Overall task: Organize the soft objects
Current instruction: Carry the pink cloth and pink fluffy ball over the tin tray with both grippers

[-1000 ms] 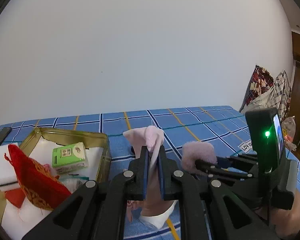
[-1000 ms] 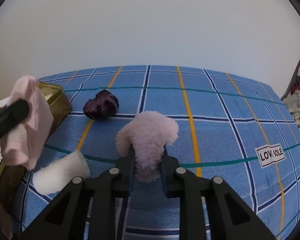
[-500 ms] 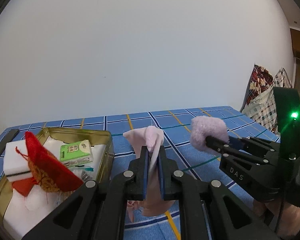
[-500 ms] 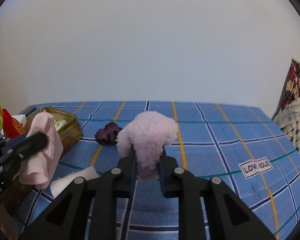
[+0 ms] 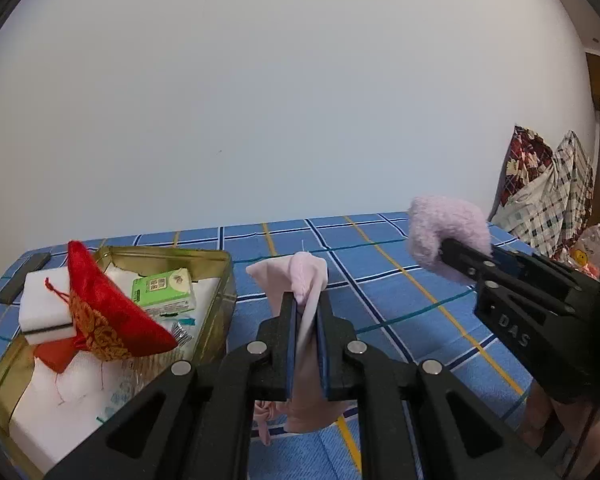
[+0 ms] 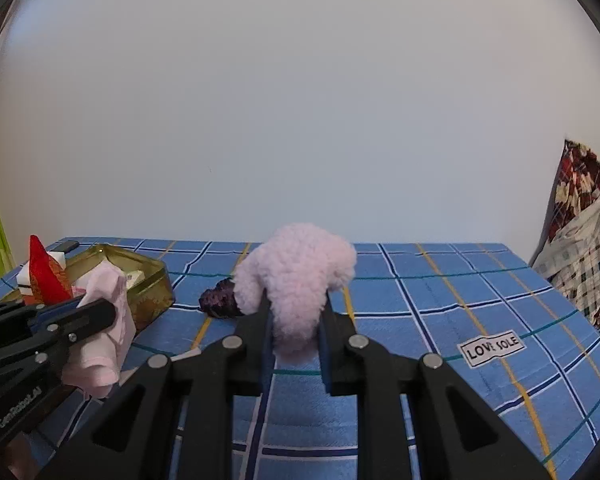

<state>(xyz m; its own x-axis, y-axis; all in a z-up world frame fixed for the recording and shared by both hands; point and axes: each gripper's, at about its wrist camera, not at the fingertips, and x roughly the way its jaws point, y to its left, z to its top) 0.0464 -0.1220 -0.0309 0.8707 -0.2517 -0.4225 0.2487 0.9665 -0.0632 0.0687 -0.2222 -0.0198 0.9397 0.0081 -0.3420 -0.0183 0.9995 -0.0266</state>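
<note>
Where the blue checked sheet [image 6: 440, 304] spreads, a label [image 6: 491, 347] reads "LOVE SOLE"

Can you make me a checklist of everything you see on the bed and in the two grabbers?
Surface: blue checked bedsheet, "LOVE SOLE" label.
Job's things: gold tin holding red pouch, green tissue pack, white sponge; dark purple ball loose on sheet.
Clutter: black bar beside tin.
Grippers: left gripper jaws shut on pink sock; right gripper shut on fluffy pink piece.
Cables: nothing seen.
Surroundings: white wall, patterned bedding.
</note>
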